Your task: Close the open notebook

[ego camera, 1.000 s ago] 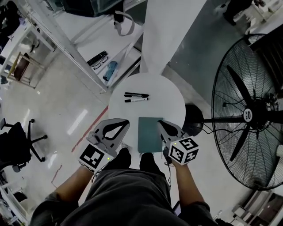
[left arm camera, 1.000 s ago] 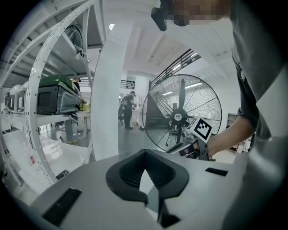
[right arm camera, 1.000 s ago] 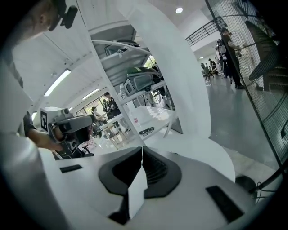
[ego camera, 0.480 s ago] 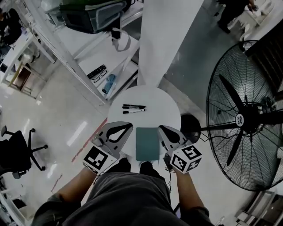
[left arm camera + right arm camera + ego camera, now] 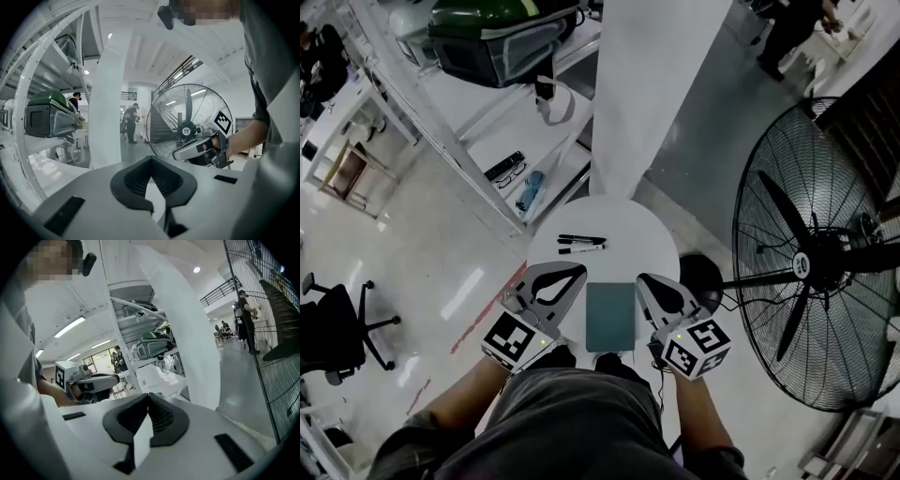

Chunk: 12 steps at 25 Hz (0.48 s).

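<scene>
The job looks done: the notebook (image 5: 610, 317) lies shut on the round white worktop (image 5: 654, 234) (pens (image 5: 581, 244) behind it), between the left gripper (image 5: 576, 271) and right gripper (image 5: 644, 279), fingers clenched on nothing.

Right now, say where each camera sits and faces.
Head view: on the head, steeply down at the closed teal notebook on the round white table; forearms, left gripper, right gripper show.
Left gripper view: rides that gripper, facing the big black floor fan; right gripper shows.
Right gripper view: rides that gripper, facing white metal shelving; left gripper shows.
Shared: the white pillar, all views.
</scene>
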Each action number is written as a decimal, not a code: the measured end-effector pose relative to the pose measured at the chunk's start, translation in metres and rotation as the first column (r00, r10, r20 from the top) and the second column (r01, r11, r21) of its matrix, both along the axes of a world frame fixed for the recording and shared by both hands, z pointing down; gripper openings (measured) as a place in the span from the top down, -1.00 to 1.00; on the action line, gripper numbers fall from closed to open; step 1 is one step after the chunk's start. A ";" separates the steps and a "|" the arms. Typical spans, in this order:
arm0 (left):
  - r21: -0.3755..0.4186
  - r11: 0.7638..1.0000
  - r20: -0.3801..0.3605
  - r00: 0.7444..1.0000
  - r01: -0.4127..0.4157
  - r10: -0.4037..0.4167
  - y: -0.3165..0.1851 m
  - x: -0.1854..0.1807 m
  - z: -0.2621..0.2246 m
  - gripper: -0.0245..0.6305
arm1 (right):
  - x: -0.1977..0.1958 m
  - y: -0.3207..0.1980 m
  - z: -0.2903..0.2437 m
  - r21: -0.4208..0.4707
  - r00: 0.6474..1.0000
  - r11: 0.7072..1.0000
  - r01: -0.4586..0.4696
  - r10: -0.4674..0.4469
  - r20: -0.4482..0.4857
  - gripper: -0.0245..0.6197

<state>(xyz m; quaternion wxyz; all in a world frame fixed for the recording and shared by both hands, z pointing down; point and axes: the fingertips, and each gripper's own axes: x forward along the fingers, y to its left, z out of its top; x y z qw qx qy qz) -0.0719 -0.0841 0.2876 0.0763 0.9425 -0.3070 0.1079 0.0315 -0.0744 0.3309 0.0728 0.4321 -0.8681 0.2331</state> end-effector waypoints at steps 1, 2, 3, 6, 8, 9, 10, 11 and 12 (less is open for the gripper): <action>0.002 1.000 -0.001 1.000 0.000 0.000 -0.001 0.001 -0.001 0.88 | 0.000 0.000 -0.001 0.003 1.000 1.000 0.001 -0.001 -0.001 0.86; 0.003 1.000 -0.003 1.000 0.000 0.001 -0.002 0.002 -0.001 0.88 | 0.000 -0.001 -0.003 0.005 1.000 1.000 0.002 -0.002 -0.001 0.86; 0.004 1.000 -0.005 1.000 0.000 0.000 -0.002 0.002 -0.002 0.88 | 0.000 -0.001 -0.003 0.006 1.000 1.000 0.003 -0.003 0.000 0.86; 0.007 1.000 -0.011 1.000 0.006 -0.006 -0.004 0.003 -0.004 0.88 | -0.001 -0.001 -0.005 0.013 1.000 1.000 0.008 -0.008 -0.002 0.86; 0.009 1.000 -0.011 1.000 0.009 -0.009 -0.004 0.003 -0.005 0.88 | -0.002 0.000 -0.008 0.018 1.000 1.000 0.012 -0.012 -0.001 0.86; 0.009 1.000 -0.009 1.000 0.009 -0.009 -0.004 0.003 -0.005 0.88 | -0.002 0.000 -0.009 0.020 1.000 1.000 0.014 -0.014 -0.001 0.86; 0.010 1.000 -0.007 1.000 0.009 -0.009 -0.004 0.003 -0.005 0.88 | -0.002 0.000 -0.009 0.021 1.000 1.000 0.015 -0.015 -0.002 0.86; 0.010 1.000 -0.005 1.000 0.008 -0.008 -0.004 0.004 -0.005 0.88 | -0.002 0.000 -0.009 0.022 1.000 1.000 0.017 -0.017 -0.004 0.86; 0.012 1.000 -0.003 1.000 0.006 -0.006 -0.004 0.005 -0.005 0.88 | -0.001 0.001 -0.009 0.022 1.000 1.000 0.018 -0.018 -0.006 0.86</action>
